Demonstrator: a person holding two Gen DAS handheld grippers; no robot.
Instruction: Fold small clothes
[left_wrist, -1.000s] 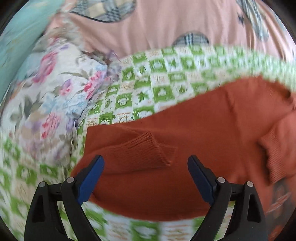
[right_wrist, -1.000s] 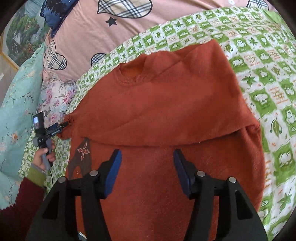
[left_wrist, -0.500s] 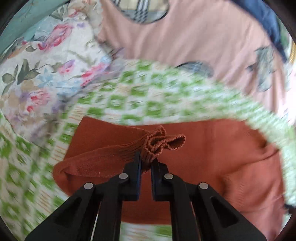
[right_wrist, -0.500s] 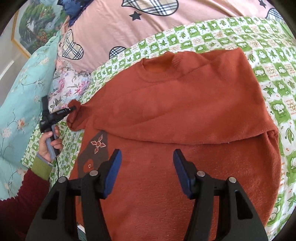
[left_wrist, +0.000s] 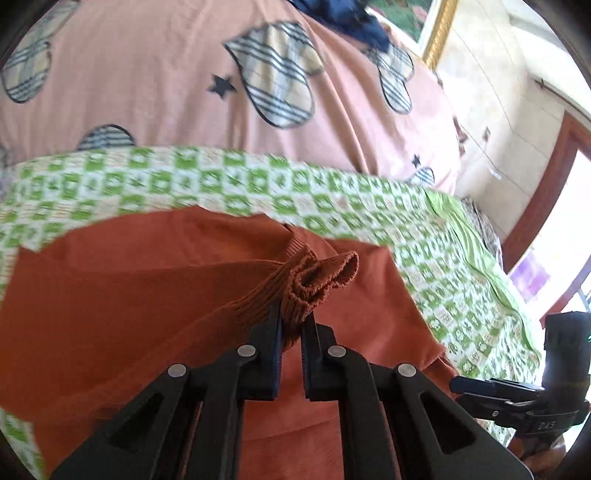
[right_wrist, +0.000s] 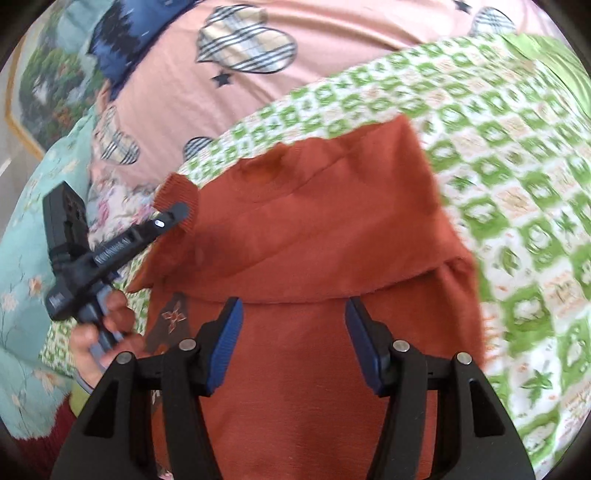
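Observation:
A rust-orange knit sweater (right_wrist: 325, 236) lies on a green-and-white checked sheet (right_wrist: 517, 192), its right side folded in. My left gripper (left_wrist: 291, 317) is shut on the ribbed sleeve cuff (left_wrist: 321, 277) and holds it lifted over the sweater body (left_wrist: 110, 295). In the right wrist view the left gripper (right_wrist: 173, 214) shows at the sweater's left edge with the cuff (right_wrist: 177, 192) in it. My right gripper (right_wrist: 295, 343) is open and empty, low over the sweater's lower part.
A pink quilt with plaid hearts (left_wrist: 184, 92) lies behind the sheet. A floral pillow (right_wrist: 110, 199) and a turquoise cloth (right_wrist: 22, 258) are at the left. The right gripper's body (left_wrist: 535, 402) shows in the left wrist view.
My left gripper went from open over the sleeve to shut on the cuff, then lifted it and carried it rightward over the sweater. The right gripper stayed open.

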